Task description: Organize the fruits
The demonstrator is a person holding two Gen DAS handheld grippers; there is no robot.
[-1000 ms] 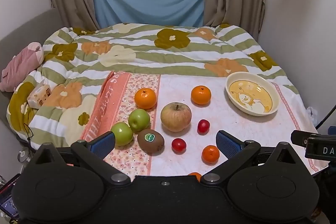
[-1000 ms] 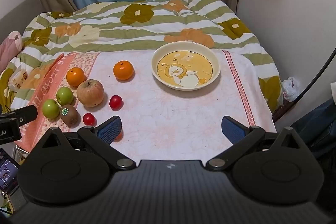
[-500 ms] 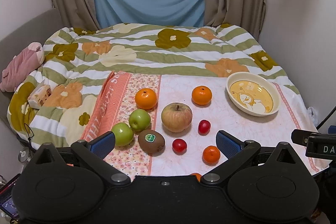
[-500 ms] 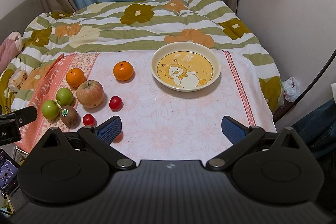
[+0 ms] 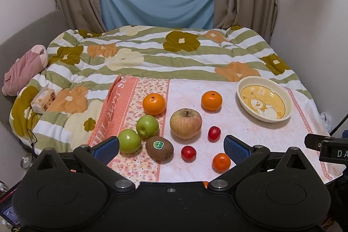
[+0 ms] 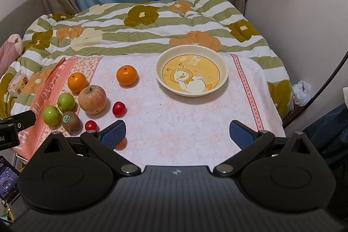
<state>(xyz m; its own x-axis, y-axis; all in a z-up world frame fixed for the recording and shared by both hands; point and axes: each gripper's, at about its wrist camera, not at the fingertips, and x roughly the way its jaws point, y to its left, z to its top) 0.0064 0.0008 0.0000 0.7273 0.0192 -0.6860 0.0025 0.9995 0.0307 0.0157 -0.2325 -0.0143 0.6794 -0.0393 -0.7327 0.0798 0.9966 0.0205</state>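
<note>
Fruit lies loose on the pink floral cloth (image 5: 250, 129): a big apple (image 5: 185, 123), two oranges (image 5: 154, 103) (image 5: 211, 100), two green apples (image 5: 147, 126) (image 5: 129, 140), a kiwi (image 5: 159, 148), two red cherry tomatoes (image 5: 214, 133) (image 5: 188, 153) and a small mandarin (image 5: 221, 162). A cream dish (image 6: 159, 71) with a duck picture sits empty at the right. My left gripper (image 5: 171, 148) hovers open over the near fruit. My right gripper (image 6: 177, 134) is open above bare cloth, short of the dish; its left finger partly hides the mandarin (image 6: 121, 143).
The cloth covers a small table set against a bed with a flowered striped quilt (image 5: 163, 53). A pink plush (image 5: 24, 71) and a tissue pack (image 5: 43, 100) lie at the left. Walls stand close on the right, curtains behind.
Both views have barely shifted; the left gripper has drifted very slightly, and no fruit has moved.
</note>
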